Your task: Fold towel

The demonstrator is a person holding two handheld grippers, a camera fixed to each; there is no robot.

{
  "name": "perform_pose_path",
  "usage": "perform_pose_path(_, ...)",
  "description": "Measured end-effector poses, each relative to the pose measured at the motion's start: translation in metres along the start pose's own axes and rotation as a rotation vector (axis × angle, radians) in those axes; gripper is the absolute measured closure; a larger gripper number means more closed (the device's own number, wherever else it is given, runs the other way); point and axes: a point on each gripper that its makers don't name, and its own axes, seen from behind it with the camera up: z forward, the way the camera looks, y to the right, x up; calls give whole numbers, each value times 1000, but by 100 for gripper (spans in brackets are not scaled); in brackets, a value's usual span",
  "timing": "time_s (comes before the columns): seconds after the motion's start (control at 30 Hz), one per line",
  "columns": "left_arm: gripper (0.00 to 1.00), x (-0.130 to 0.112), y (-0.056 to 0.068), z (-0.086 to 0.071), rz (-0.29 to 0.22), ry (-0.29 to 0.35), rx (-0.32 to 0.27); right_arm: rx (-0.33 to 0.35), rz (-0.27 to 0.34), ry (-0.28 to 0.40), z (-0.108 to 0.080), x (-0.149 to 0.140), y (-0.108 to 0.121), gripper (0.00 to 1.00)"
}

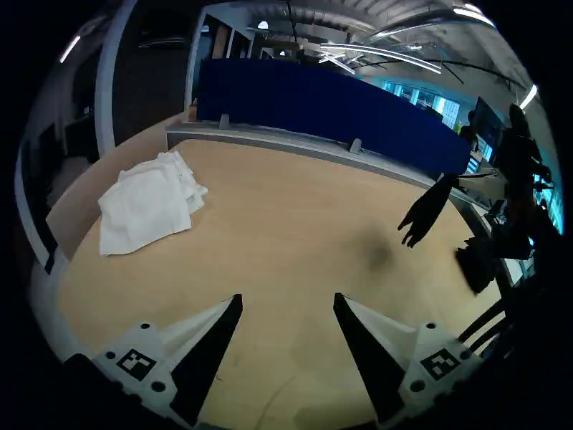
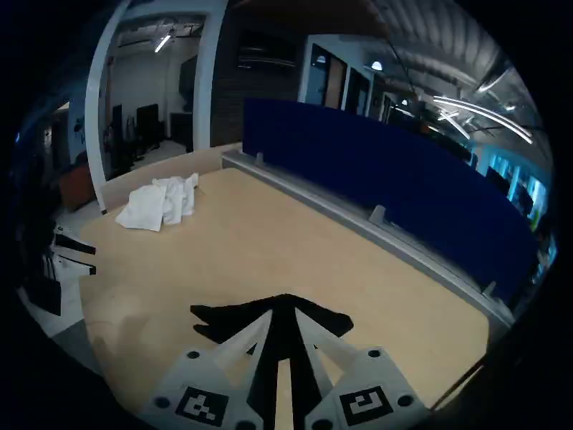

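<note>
1. Honestly, the right side of the left gripper view is hard to read. A dark, ragged shape (image 1: 426,213) hangs above the table (image 1: 286,215) and casts a soft shadow, and I cannot tell whether it is cloth or a glove. Behind it a person (image 1: 519,154) shows as a mere silhouette, cut off by the edge.
2. At the left edge of the right gripper view sit pale, black-edged pieces (image 2: 71,256), too small to name.
3. The left gripper (image 1: 286,301) hovers over the near part of the table, its fingers spread wide apart with nothing between them.
4. The right gripper (image 2: 283,313) has its fingers pinched almost together on a black cloth (image 2: 331,324), which spreads out to both sides of the tips. How much of the cloth lies beneath the fingers is hidden.
5. White towels (image 1: 147,204) lie in a loose, rumpled pile at the far left corner of the table, well apart from both grippers.
6. The table is broad and pale with a wood look, smooth and matt, and its left end is rounded.
7. Along its far side runs a grey rail (image 1: 286,141) carrying a flat, deep blue partition (image 1: 322,115).
8. Beyond stand a white pillar (image 2: 204,79), an exposed ceiling with long strip lights (image 1: 379,54), and bright windows (image 1: 437,104) at the far right.
9. Each finger is white with a black inner face, tapers to a point and bears a square black-and-white marker (image 1: 136,363).
</note>
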Motion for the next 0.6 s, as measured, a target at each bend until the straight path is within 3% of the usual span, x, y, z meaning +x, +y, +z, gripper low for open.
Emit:
perform_pose_path(0.23, 6, 0, 4, 3, 8, -5, -9, -45, 33, -8, -23, -10, 37, 93)
perform_pose_path(0.6, 6, 4, 12, 10, 36, -10, -12, -143, 68, -40, -71, -34, 114, 93)
